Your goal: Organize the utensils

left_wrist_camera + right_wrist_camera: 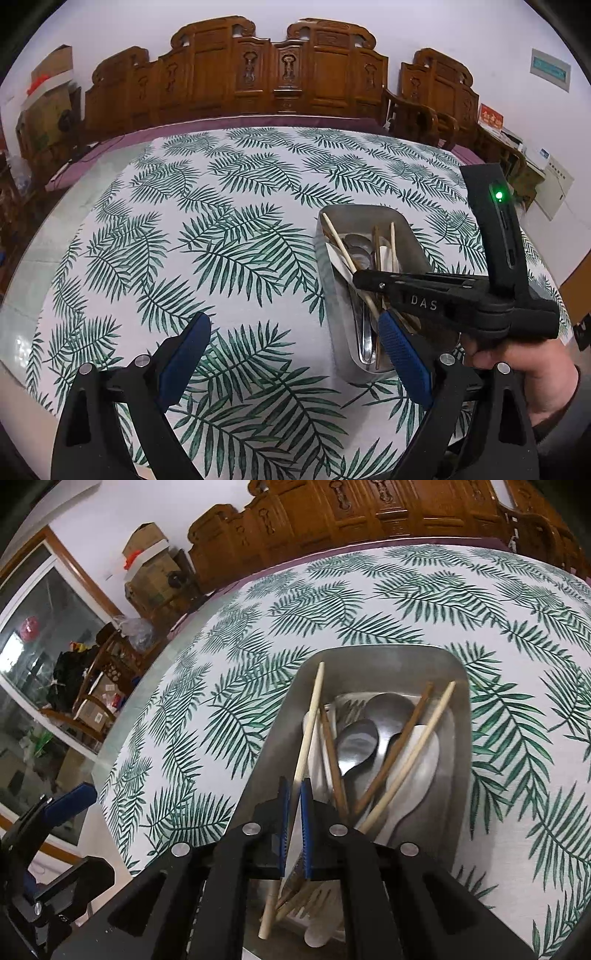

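Where the left wrist view looks down on the leaf-print tablecloth, left gripper hovering released, blue pads wide apart with only cloth between them. Metal tray just right of that gripper, lengthwise on the cloth, holding chopsticks and spoons. Right gripper reaching in over the tray from the right, gripped by a hand; a pale chopstick slanting up from its tip toward the tray's far left corner.

In the right wrist view, right gripper clenched over the tray's near left part, blue pads almost together, grasping the pale chopstick, which rises to the tray's far left rim. Inside the tray, right of that stick: two brown chopsticks, another pale chopstick, metal spoons, a white spoon. Left gripper at the left edge, off the tray.
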`<action>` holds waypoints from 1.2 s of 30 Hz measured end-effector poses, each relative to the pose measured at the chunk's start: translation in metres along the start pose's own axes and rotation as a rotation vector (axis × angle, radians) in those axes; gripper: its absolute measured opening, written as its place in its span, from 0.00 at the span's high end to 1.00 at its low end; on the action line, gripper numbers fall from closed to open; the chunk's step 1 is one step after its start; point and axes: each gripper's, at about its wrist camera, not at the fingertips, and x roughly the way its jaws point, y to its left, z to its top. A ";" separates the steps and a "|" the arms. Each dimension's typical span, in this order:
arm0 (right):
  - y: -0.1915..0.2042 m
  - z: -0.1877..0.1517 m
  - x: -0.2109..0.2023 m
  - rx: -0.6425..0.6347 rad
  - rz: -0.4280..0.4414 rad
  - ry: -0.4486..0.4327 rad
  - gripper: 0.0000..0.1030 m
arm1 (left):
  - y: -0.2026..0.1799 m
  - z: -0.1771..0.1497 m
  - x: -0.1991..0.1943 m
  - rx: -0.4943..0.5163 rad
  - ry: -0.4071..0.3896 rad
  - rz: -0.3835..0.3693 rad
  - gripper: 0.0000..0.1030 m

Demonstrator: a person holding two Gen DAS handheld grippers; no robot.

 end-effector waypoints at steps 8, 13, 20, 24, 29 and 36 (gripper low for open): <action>0.001 -0.001 -0.011 -0.056 -0.002 -0.026 0.89 | 0.000 0.000 -0.001 -0.002 -0.003 -0.002 0.14; 0.000 -0.003 -0.031 -0.112 -0.026 -0.064 0.89 | -0.003 0.001 -0.005 -0.002 -0.013 -0.011 0.14; -0.010 -0.016 -0.075 -0.157 -0.102 -0.133 0.88 | -0.017 0.004 -0.018 0.004 -0.037 -0.028 0.14; -0.018 -0.025 -0.101 -0.161 -0.139 -0.171 0.77 | -0.028 0.004 -0.027 0.013 -0.055 -0.037 0.14; -0.023 -0.041 -0.136 -0.165 -0.198 -0.222 0.49 | -0.040 0.002 -0.041 0.016 -0.076 -0.059 0.14; -0.023 -0.063 -0.180 -0.165 -0.242 -0.293 0.14 | -0.061 -0.005 -0.063 0.040 -0.115 -0.053 0.08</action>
